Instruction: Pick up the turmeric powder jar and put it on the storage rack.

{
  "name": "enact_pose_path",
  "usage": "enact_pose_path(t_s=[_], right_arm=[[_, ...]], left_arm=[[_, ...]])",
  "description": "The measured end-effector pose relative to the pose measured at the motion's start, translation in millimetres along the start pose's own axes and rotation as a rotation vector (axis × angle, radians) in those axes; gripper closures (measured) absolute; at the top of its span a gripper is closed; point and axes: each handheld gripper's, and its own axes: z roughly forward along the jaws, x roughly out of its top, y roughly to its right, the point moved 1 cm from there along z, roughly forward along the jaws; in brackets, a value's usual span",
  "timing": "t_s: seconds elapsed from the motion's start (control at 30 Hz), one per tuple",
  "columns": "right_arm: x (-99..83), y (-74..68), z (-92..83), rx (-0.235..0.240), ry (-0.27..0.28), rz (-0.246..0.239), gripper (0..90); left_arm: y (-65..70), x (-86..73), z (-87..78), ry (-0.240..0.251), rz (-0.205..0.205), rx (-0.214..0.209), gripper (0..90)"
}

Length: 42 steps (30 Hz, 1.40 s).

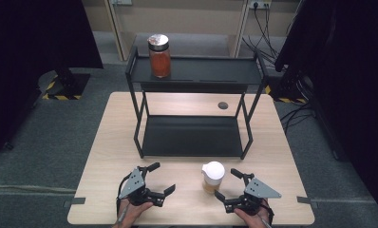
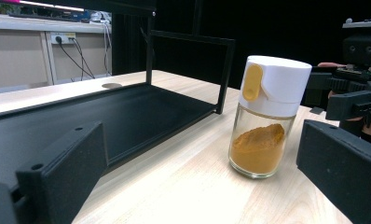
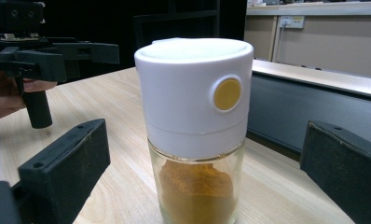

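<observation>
A glass spice jar (image 1: 213, 176) with a white cap and orange powder stands upright on the wooden table (image 1: 116, 133), in front of a black two-tier rack (image 1: 192, 135). My right gripper (image 1: 226, 184) is open just right of the jar. The jar (image 3: 195, 126) looms close between and slightly ahead of its jaws, untouched. My left gripper (image 1: 162, 178) is open to the jar's left and holds nothing. From it, the jar (image 2: 263, 121) stands ahead to the right. A jar of red contents (image 1: 159, 56) with a metal lid stands on the rack's top shelf, at its left.
The rack's lower shelf (image 2: 104, 116) is bare and lies just beyond both grippers. A small dark round disc (image 1: 222, 105) sits in the table behind the rack. Black curtains and cables (image 1: 296, 114) flank the table.
</observation>
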Motion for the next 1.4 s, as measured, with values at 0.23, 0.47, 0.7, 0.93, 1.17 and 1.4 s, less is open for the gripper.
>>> enact_pose_path(t_s=[0.23, 0.47, 0.7, 0.93, 1.17, 1.4], right_arm=[[3.1, -0.3, 10.5, -0.001, -0.011, -0.005, 4.4], [5.7, -1.4, 21.0, 0.002, -0.027, -0.009, 9.3], [7.5, -1.9, 28.5, 0.0, -0.035, -0.027, 15.0], [10.0, -2.3, 35.7, 0.004, -0.057, -0.037, 21.3], [8.3, -2.8, 39.0, -0.001, -0.061, -0.018, 29.5], [9.0, -8.6, 39.1, -0.021, -0.057, -0.037, 30.6]], left_arm=[[-0.1, -0.3, 0.0, 0.0, 0.0, 0.0, 1.2], [-0.2, -0.4, -0.2, 0.0, 0.0, 0.001, 1.2], [-0.3, -0.8, 0.0, 0.0, -0.003, 0.002, 1.2], [-0.6, -0.8, 0.2, -0.002, -0.005, -0.001, 1.2], [-0.7, -1.0, 0.3, -0.003, -0.003, -0.003, 1.4], [-0.5, -0.9, 0.4, -0.005, 0.001, -0.004, 1.4]])
